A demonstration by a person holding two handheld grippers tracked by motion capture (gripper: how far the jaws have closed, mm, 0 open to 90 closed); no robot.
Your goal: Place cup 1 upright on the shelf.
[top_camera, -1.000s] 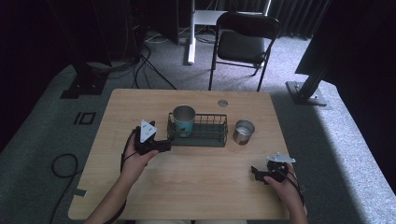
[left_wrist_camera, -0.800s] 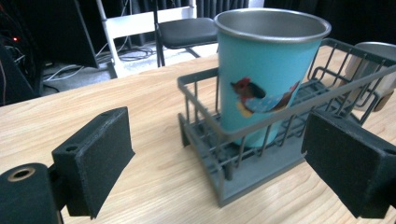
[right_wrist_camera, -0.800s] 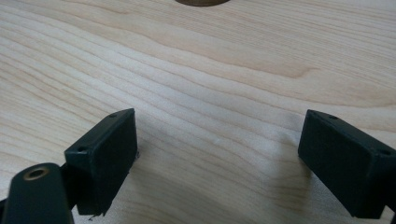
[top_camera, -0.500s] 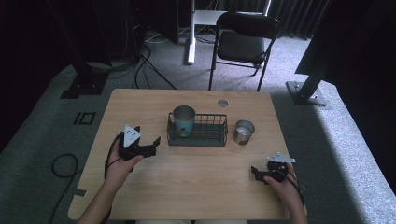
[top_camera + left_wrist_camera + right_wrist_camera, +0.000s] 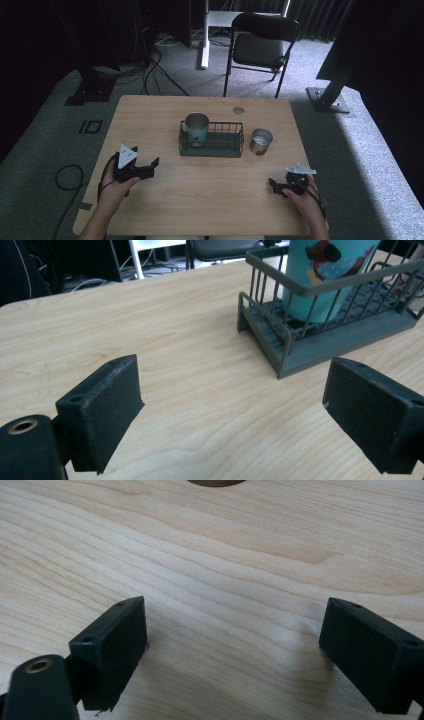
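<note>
Surface (image 5: 200, 195): a light wooden top that carries everything; a small round fitting (image 5: 238, 110) sits near its far edge.
Wire basket (image 5: 212, 145): dark, long and low, standing at the middle of the surface, well ahead of both hands; in the left gripper view its near corner (image 5: 280, 347) lies just beyond the fingers, off to the right.
Teal cup (image 5: 196, 128): upright inside the basket at its left end, with a metal rim and a printed picture on its side (image 5: 325, 270).
Metal cup (image 5: 261, 141): upright on the surface, just beside the basket's right end and outside it.
Left gripper (image 5: 150, 167): held low over the near left part of the surface and aimed toward the basket; its fingers (image 5: 102, 407) are spread wide with bare wood between them, gripping nothing.
Right gripper (image 5: 272, 185): held low at the near right of the surface, well apart from the basket and cups; its fingers (image 5: 112, 647) are likewise spread wide over bare wood, with nothing between them.
</note>
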